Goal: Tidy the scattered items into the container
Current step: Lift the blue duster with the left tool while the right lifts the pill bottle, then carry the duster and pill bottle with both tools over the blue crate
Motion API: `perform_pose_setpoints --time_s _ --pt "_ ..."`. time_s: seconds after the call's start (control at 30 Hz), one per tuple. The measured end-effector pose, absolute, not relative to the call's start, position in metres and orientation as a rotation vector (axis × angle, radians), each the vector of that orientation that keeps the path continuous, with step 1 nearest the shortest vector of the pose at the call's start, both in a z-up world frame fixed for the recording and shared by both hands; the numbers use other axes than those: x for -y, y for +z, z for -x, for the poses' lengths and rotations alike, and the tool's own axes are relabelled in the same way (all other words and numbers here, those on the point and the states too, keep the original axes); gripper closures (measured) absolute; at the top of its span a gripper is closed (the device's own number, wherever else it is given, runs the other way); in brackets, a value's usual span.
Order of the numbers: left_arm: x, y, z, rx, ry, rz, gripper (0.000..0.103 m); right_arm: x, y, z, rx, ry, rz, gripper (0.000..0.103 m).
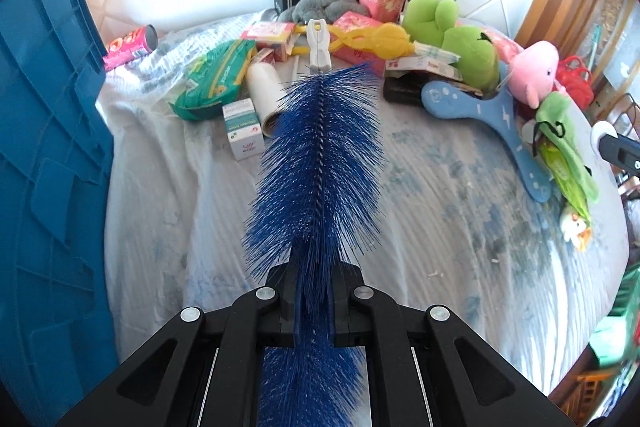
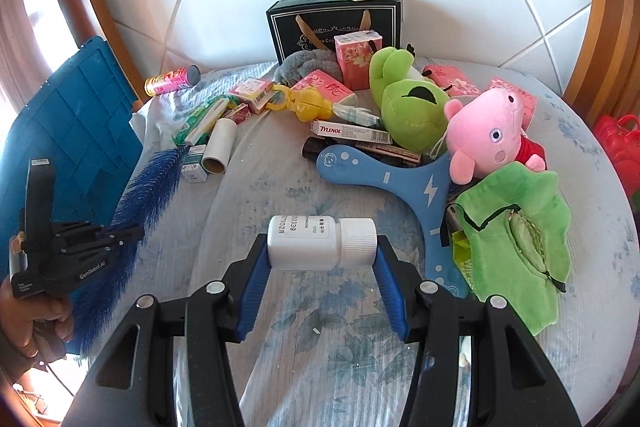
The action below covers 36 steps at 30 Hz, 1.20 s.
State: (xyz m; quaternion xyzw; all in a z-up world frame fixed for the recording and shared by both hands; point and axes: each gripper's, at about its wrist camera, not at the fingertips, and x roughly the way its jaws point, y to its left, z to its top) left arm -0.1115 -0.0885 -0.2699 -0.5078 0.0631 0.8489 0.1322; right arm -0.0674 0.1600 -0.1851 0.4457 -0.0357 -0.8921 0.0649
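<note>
Lying crosswise between right hand-held gripper pads: white bottle.

Our left gripper points steeply down, its jaws clamped tight on the bushy blue bristle brush, which runs out past the fingertips. Our right gripper tilts down too, its blue pads pressing both ends of a white plastic pill bottle lying crosswise between them.
</note>
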Motion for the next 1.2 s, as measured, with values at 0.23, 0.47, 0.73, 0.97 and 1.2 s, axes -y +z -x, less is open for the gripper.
perform_pose_setpoints --time_s 0.23,0.47,0.73,0.97,1.2 --pt "0.076 -0.210 0.086 -0.218 2.513 1.374 0.095 -0.152 -0.151 0.042 0.091 -2.695 -1.292 0.053" --pt "0.069 -0.140 0.064 -0.156 2.560 1.285 0.095 -0.133 -0.110 0.019 0.036 -2.688 -1.213 0.053" --pt "0.082 -0.077 0.041 -0.103 2.629 1.159 0.095 -0.113 -0.072 0.000 0.006 -2.691 -1.133 0.053" --pt "0.116 -0.037 0.030 -0.035 2.696 1.068 0.095 -0.094 -0.051 -0.004 -0.065 -2.678 -1.105 0.053" --pt "0.164 -0.012 0.019 0.028 2.750 1.013 0.095 -0.051 -0.026 0.005 -0.142 -2.649 -1.035 0.053"
